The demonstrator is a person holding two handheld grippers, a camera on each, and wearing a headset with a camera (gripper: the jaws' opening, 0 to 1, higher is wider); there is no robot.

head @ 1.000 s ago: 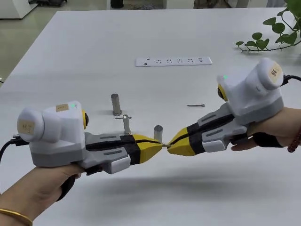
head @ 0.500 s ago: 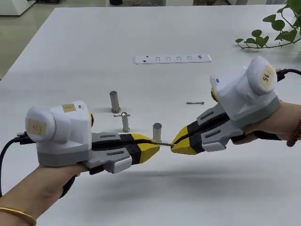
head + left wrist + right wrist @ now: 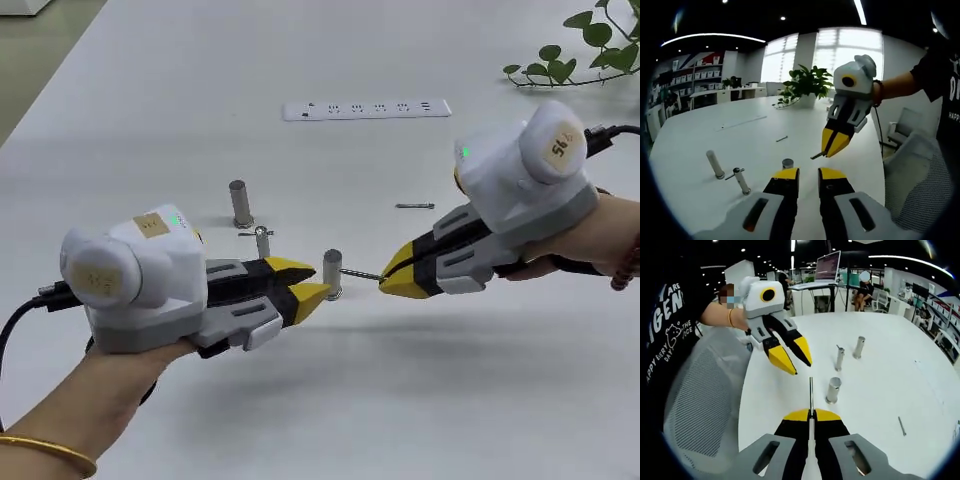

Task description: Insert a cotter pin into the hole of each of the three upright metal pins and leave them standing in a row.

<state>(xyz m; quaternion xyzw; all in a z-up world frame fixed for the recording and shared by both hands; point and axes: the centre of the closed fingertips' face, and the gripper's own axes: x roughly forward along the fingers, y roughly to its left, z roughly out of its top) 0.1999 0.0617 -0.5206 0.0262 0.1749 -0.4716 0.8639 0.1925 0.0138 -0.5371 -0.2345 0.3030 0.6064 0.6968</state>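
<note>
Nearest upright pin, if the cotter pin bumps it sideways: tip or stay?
Nearest pin stands free, taller than wide, unheld by the open left gripper: probably tips under a side push. Looks solid metal, likely heavy for its size. Round body would probably roll once down.

I count three upright metal pins (image 3: 333,274), three cotter pins (image 3: 414,206), one power strip (image 3: 366,109) and one leafy plant (image 3: 585,50) before me.

head view: from above the near edge, facing forward and down over the table (image 3: 150,100), mid-range | left gripper view: low, close, facing the right gripper (image 3: 827,151) and windows (image 3: 840,50) | right gripper view: low, sighting along its cotter pin (image 3: 810,390) toward the left gripper (image 3: 801,368) | shared: three upright pins (image 3: 333,272) in all views
</note>
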